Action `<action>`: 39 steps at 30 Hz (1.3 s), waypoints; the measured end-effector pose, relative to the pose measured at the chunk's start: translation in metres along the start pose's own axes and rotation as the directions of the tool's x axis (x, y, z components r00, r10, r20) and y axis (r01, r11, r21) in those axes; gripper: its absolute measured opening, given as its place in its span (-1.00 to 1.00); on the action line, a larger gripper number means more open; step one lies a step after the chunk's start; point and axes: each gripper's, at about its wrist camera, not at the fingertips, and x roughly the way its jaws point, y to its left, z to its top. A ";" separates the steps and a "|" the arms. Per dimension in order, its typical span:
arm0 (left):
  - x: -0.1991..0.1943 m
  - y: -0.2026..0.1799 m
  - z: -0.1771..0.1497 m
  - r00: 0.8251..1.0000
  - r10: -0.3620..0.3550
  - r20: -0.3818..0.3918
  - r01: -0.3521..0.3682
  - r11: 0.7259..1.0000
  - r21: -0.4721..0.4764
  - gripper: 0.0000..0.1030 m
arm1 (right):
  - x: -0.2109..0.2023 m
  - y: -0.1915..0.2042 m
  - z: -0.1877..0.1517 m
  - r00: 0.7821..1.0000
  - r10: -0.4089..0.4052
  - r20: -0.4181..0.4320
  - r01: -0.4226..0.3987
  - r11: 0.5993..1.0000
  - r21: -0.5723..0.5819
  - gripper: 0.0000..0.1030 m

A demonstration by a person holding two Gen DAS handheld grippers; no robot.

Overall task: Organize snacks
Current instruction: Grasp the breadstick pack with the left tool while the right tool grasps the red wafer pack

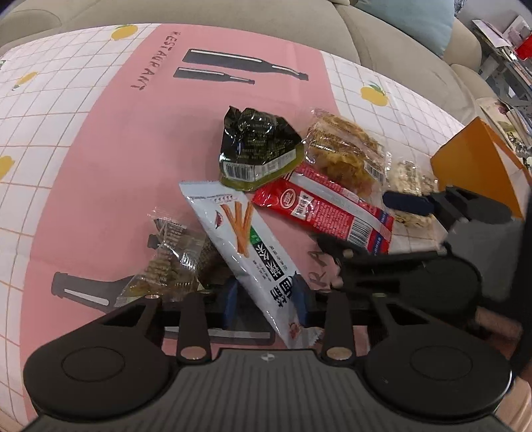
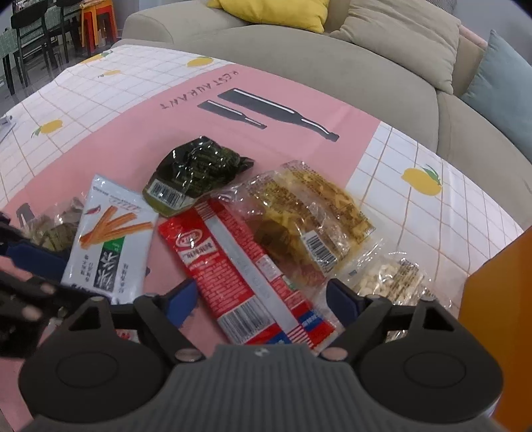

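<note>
Several snack packs lie on the pink tablecloth (image 1: 133, 149). A white stick-snack pack (image 1: 249, 252) lies between my left gripper's (image 1: 266, 304) blue pads, which stand at its two edges without visibly pinching it; the jaws look open. It also shows in the right wrist view (image 2: 106, 242). A red pack (image 2: 246, 282) lies between my right gripper's (image 2: 262, 299) wide-open blue pads; it also shows in the left wrist view (image 1: 326, 212). A dark green pack (image 2: 196, 169), a yellow clear pack (image 2: 309, 212), a pale nougat pack (image 2: 389, 279) and a brown clear pack (image 1: 173, 259) lie around.
An orange box (image 1: 478, 162) stands at the right table edge; it also shows in the right wrist view (image 2: 498, 315). A beige sofa (image 2: 332, 66) with cushions runs behind the table. Chairs and a stool stand far left (image 2: 43, 30).
</note>
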 end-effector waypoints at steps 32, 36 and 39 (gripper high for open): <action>-0.027 -0.029 -0.053 0.993 -0.084 -0.088 0.096 0.986 0.137 -0.76 | -0.095 0.028 -0.101 0.967 0.217 -0.132 -0.108 0.820 0.562 -0.33; -0.027 -0.031 -0.052 0.994 -0.074 -0.086 0.086 0.986 0.143 -0.76 | -0.104 0.041 -0.098 0.987 0.121 -0.107 -0.066 0.907 0.416 -0.11; -0.026 -0.032 -0.052 0.994 -0.066 -0.088 0.079 0.985 0.151 -0.76 | -0.107 0.049 -0.091 0.997 0.050 -0.058 -0.032 0.960 0.279 0.18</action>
